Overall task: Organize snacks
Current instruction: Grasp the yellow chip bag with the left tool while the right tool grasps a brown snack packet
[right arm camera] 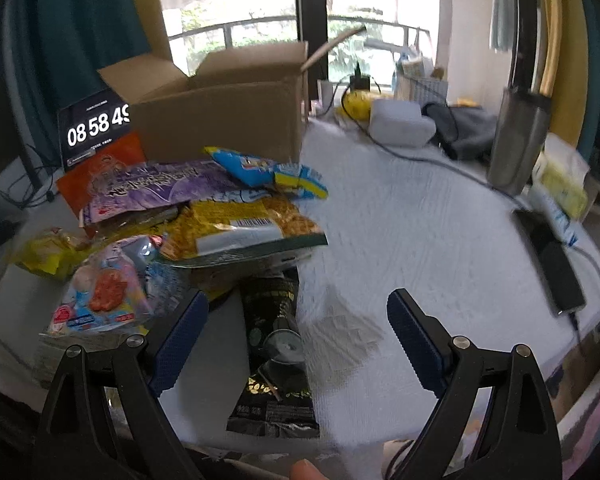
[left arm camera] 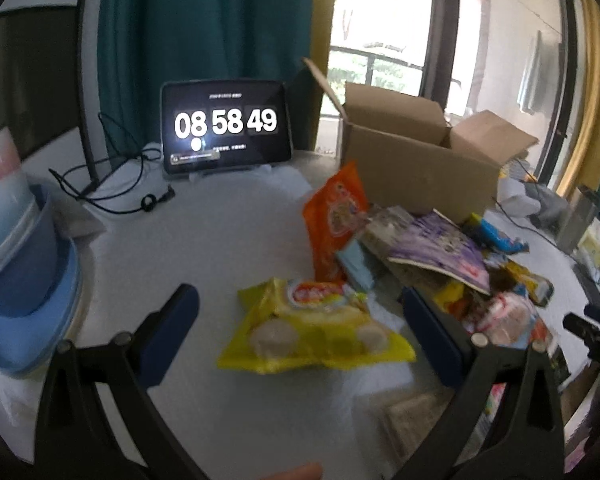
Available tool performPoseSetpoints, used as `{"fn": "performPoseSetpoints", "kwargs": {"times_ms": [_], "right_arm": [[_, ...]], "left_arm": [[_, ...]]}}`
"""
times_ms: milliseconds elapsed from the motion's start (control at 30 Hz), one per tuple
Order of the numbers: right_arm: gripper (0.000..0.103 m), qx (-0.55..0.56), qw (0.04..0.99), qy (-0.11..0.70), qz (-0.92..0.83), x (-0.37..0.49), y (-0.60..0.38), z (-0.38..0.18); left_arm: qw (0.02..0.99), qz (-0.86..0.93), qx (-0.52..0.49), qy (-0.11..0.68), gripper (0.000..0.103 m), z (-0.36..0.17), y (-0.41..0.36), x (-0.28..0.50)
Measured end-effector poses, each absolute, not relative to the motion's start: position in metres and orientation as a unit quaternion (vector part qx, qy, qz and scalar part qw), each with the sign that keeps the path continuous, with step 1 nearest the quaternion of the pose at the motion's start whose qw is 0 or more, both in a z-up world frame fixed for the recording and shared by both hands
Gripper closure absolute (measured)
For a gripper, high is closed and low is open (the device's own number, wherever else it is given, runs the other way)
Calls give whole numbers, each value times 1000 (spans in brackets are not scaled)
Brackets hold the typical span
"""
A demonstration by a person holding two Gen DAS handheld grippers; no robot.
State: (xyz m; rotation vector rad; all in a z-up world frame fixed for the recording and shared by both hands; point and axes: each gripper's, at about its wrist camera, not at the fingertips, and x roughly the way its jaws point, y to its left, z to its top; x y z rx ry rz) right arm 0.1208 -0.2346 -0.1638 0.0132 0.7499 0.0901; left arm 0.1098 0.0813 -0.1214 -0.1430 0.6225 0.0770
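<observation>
Behind snack pile (right arm camera: 188, 216), tablet (left arm camera: 226, 128) reads 08 58 49

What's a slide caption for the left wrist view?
Open left gripper over a yellow packet, snack pile and box behind.

tablet (left arm camera: 226, 128) clock "08 58 49", snack txt unreadable

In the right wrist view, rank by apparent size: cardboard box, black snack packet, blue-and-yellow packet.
1. cardboard box
2. black snack packet, though nearness to the camera enlarges it
3. blue-and-yellow packet, clearly smallest
</observation>
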Motion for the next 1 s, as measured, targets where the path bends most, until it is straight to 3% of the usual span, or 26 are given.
{"fn": "performPoseSetpoints", "kwargs": {"times_ms": [367,700,767,833,867,933,967,1000], "right_arm": [[9,56,928,358,86,163,-240,-157],[9,102,896,416,114,213,-243,-180],[9,117,890,426,116,219,-244,-183],[9,137,879,438,130,226,-245,-188],[13,145,873,446,137,228,-244,-189],[32,146,867,456,137,230,-243,-190],[51,135,871,455,125,230,-242,-189],[61,125,877,450,114,227,-243,-186]], "left_arm": [[891,21,-175,419,0,-179,105,163],[865,-1,-224,449,2,-199,100,177],[863,-13,-226,451,12,-198,96,175],[860,-33,-232,452,32,-196,89,173],[862,-36,-228,452,33,-195,85,172],[872,-39,-199,445,42,-188,72,168],[876,-38,-186,443,44,-184,66,165],[879,-42,-178,441,45,-180,61,162]]}}
